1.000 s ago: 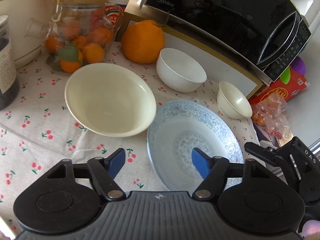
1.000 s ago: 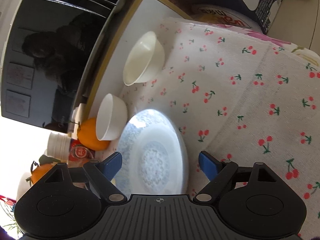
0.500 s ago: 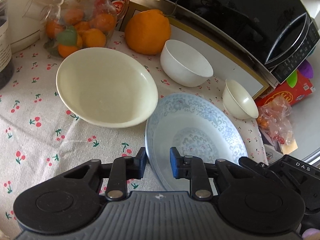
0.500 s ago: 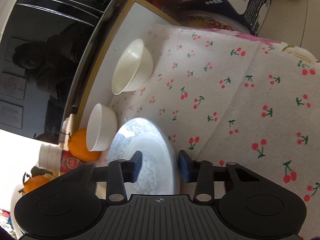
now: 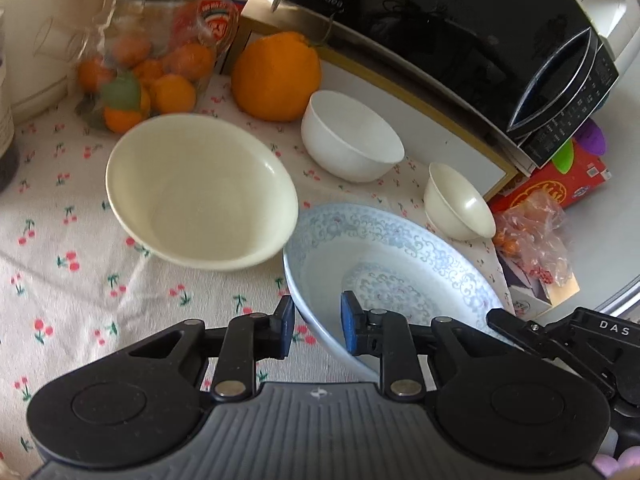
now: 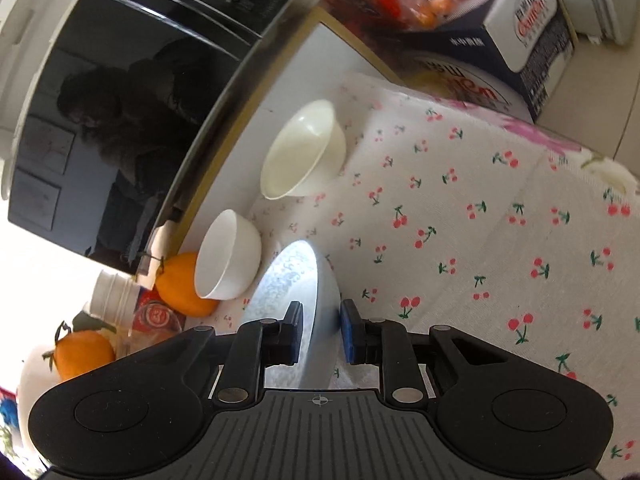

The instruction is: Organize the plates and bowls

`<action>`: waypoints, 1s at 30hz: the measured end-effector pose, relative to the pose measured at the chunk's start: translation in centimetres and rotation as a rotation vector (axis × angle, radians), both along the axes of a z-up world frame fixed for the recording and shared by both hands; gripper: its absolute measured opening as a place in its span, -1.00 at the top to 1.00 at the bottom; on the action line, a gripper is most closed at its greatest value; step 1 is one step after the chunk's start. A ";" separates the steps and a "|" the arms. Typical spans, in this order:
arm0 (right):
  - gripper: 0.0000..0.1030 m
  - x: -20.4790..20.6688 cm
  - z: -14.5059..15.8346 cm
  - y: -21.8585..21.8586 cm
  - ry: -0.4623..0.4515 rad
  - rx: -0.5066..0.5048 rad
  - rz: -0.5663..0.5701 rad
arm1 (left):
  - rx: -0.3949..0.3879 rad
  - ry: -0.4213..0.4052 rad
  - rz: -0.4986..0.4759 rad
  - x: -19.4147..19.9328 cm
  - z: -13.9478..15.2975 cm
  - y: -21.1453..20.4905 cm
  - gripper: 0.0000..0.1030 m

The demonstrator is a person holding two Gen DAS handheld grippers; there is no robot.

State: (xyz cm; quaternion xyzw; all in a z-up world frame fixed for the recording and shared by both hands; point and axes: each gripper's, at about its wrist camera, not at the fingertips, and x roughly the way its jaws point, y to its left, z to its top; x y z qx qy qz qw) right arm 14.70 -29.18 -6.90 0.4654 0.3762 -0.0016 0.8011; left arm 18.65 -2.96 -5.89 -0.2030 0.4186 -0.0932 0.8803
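plate: a wide, shallow blue-and-white patterned ceramic plate (image 5: pixel 400 264) sits at the near edge of the cherry-print tablecloth (image 5: pixel 60 248), its rim lying just beside the large cream bowl.
left gripper (image 5: pixel 316 322): its blue pads are clamped on the plate's near rim, one outside the wall, one inside.
right gripper (image 6: pixel 320 330): jaws have just been closing; the plate's edge (image 6: pixel 304 280) stands between the pads, which press on it from both sides. its black frame (image 5: pixel 580 340) shows at the right of the left wrist view.
large bowl: a wide cream ceramic bowl (image 5: pixel 200 192) stands to the left of the plate.
medium bowl: a round white ceramic bowl (image 5: pixel 352 140) stands behind the plate, next to the big orange fruit (image 5: pixel 276 76).
small bowl: a small cream flared bowl (image 5: pixel 458 204) stands beyond the plate's far right rim, near the white board under the microwave.
microwave: a black glass-fronted microwave (image 5: pixel 460 32) runs along the back.
jar: a clear glass jar of small oranges (image 5: pixel 148 64) stands at the back left.
boxes: a red carton (image 5: pixel 560 184) and a crinkled plastic bag (image 5: pixel 532 228) lie off the cloth's right end.
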 end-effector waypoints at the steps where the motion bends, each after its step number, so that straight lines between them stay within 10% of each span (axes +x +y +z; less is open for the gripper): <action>1: 0.61 -0.1 0.1 0.0 -0.001 -0.004 0.003 | 0.002 0.001 -0.006 -0.1 0.0 -0.1 0.57; 30: 0.61 -4.7 5.7 1.3 -0.010 -0.059 0.133 | 0.033 -0.076 -0.094 -3.9 4.5 2.3 0.57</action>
